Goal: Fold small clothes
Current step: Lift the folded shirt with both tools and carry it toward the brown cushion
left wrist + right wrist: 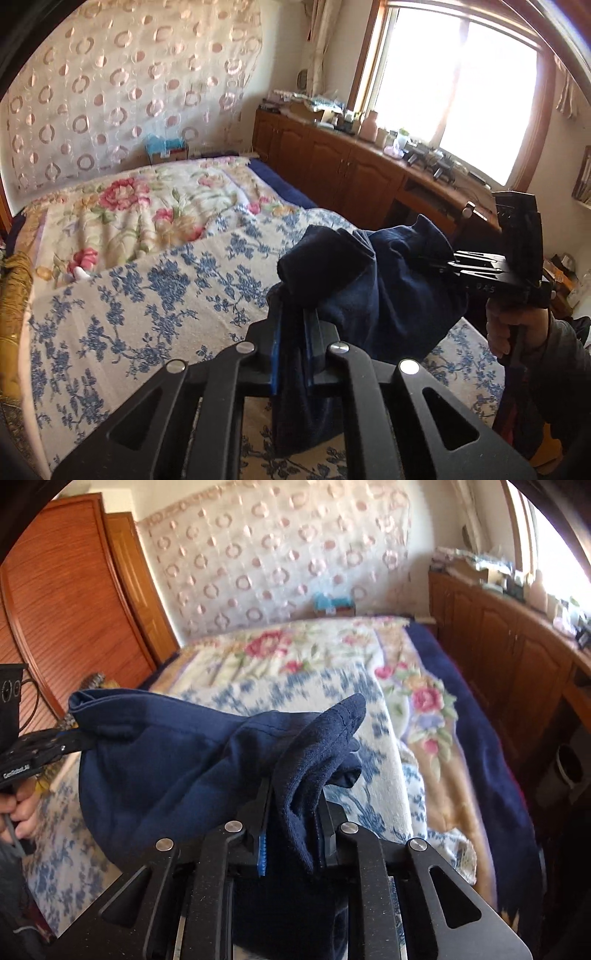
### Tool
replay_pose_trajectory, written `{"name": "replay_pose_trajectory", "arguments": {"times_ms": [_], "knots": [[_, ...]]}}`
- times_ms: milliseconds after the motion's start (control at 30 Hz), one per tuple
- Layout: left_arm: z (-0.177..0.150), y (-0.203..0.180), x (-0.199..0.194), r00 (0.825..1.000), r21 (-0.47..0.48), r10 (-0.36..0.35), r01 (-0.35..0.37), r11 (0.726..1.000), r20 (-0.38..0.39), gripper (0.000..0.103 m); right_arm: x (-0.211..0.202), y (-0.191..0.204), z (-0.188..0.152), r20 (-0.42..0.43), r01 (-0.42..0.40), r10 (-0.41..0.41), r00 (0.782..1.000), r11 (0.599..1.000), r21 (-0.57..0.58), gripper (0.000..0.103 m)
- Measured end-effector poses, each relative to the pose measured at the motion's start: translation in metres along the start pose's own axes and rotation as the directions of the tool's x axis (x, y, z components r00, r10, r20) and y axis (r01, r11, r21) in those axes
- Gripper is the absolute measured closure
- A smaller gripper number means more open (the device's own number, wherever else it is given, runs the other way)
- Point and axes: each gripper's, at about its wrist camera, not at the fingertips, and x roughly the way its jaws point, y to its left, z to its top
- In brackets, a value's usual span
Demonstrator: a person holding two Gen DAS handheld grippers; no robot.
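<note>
Navy garment (166, 775) hanging in air above the bed (147, 295), sagging btwn both grippers. We're pinching one edge w/ left gripper (293, 325), other w/ right gripper (295, 812), jaws clamped narrow on cloth. Mid-lift step, prob; next we're needing to spread it flat on bed.

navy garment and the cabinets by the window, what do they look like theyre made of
Navy garment: seems a soft, matte knit or fleece; it drapes limp between the left gripper and right gripper, with a fuzzy edge. Cabinets: look like reddish-brown wood with a mild sheen; raised arched door panels show.
</note>
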Motion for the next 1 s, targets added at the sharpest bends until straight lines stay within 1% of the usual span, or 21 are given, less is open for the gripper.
{"name": "replay_pose_trajectory", "arguments": {"times_ms": [133, 233, 300, 433, 567, 633, 700, 800, 867, 933, 1000], "knots": [[0.001, 0.004, -0.033, 0.998, -0.005, 0.013, -0.013, 1.000, 0.059, 0.096, -0.011, 0.029, 0.011, 0.046, -0.007, 0.010, 0.999, 0.998, -0.059, 0.088], [0.000, 0.017, -0.056, 0.994, -0.006, 0.065, -0.065, 0.998, 0.089, 0.096, -0.013, 0.049, 0.022, 0.070, -0.031, 0.038, 0.997, 0.995, -0.091, 0.088], [-0.002, 0.028, -0.069, 0.991, -0.023, 0.093, -0.091, 0.996, 0.099, 0.096, -0.010, 0.067, 0.031, 0.087, -0.050, 0.061, 0.994, 0.991, -0.127, 0.088], [-0.008, 0.054, -0.105, 0.979, -0.056, 0.155, -0.149, 0.987, 0.135, 0.096, 0.000, 0.102, 0.049, 0.102, -0.100, 0.120, 0.988, 0.978, -0.182, 0.088], [-0.016, 0.084, -0.145, 0.956, -0.105, 0.235, -0.219, 0.970, 0.179, 0.096, 0.015, 0.150, 0.074, 0.103, -0.157, 0.192, 0.976, 0.948, -0.278, 0.088], [-0.020, 0.100, -0.166, 0.939, -0.133, 0.277, -0.254, 0.958, 0.202, 0.096, 0.022, 0.167, 0.088, 0.111, -0.180, 0.224, 0.968, 0.933, -0.310, 0.088], [-0.025, 0.115, -0.185, 0.921, -0.162, 0.321, -0.290, 0.943, 0.221, 0.096, 0.032, 0.197, 0.108, 0.119, -0.207, 0.265, 0.957, 0.910, -0.358, 0.088], [-0.035, 0.142, -0.204, 0.891, -0.223, 0.394, -0.346, 0.911, 0.227, 0.096, 0.049, 0.238, 0.131, 0.126, -0.224, 0.300, 0.945, 0.881, -0.416, 0.089], [-0.045, 0.160, -0.215, 0.868, -0.267, 0.440, -0.378, 0.886, 0.230, 0.096, 0.065, 0.270, 0.146, 0.122, -0.239, 0.330, 0.936, 0.852, -0.465, 0.089], [-0.057, 0.173, -0.219, 0.856, -0.304, 0.466, -0.393, 0.868, 0.225, 0.096, 0.080, 0.294, 0.156, 0.113, -0.245, 0.343, 0.933, 0.830, -0.500, 0.089], [-0.075, 0.189, -0.222, 0.845, -0.350, 0.491, -0.404, 0.845, 0.211, 0.096, 0.101, 0.323, 0.165, 0.088, -0.262, 0.363, 0.928, 0.800, -0.540, 0.089]]}}
